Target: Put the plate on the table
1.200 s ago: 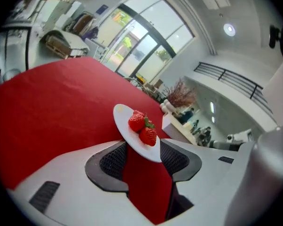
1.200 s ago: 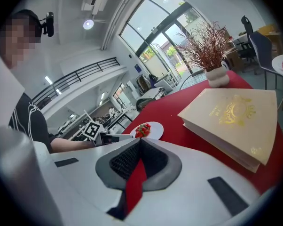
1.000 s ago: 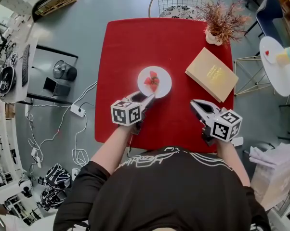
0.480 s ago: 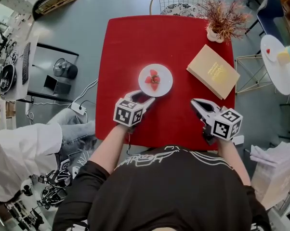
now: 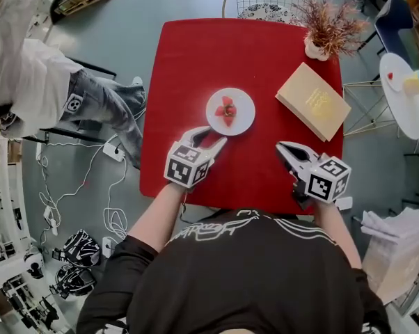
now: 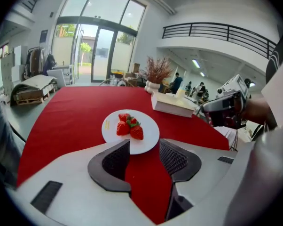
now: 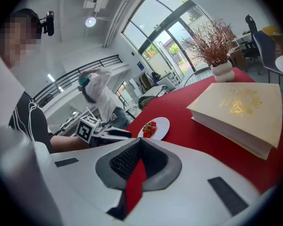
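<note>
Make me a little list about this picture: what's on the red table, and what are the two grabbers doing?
table: red, square top
plate: white, lying flat on the table, near the middle
on the plate: strawberries
book: cream, closed, to the plate's right
plant: dried twigs in a white pot, far right corner
left gripper: open, jaws have just been closing a little, nothing between them; the plate lies just ahead of its tips
right gripper: shut, empty, over the table's near side

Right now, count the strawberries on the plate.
3 strawberries, clustered at the middle of the plate: one farthest, one nearer left, one nearer right. Others may hide behind.
</note>
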A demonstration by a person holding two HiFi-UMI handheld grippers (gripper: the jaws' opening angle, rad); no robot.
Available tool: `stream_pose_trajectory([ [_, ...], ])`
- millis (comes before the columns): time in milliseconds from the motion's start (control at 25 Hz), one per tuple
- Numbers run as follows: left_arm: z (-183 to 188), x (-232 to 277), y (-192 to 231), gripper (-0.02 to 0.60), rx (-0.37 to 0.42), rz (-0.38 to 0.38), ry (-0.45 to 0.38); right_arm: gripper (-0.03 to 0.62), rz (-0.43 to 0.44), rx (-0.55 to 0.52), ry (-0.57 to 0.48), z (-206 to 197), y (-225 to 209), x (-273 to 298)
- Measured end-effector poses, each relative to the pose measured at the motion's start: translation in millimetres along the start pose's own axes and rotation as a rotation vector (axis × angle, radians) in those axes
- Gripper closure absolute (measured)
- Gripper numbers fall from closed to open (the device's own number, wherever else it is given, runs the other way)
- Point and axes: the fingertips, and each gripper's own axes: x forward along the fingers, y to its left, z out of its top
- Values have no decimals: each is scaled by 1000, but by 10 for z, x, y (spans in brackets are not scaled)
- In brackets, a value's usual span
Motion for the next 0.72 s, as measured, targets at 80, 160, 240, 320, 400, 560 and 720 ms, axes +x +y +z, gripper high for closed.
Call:
stream_pose_trajectory([
  [80,152,-135,-148,423,27,-31,-59,586,11,-17,-1,10,64,13],
  [160,326,-304,-300,470,62,-55,-127,586,35,-41,-9,47,159,25],
  [240,509,-491,-459,540,69,-93,-209,586,67,-74,-17,105,268,30],
  [320,719,-731,-642,563,38,-160,-317,586,101,-103,-24,178,395,23],
  [400,904,-1010,-835,574,9,-234,-415,586,158,-131,-43,285,600,-1],
  [560,1021,-1427,-1173,575,-1,-319,-487,586,276,-232,-67,480,1105,-104],
  [720,995,-1622,-1470,575,-13,-316,-498,586,336,-360,-48,507,1426,-305],
])
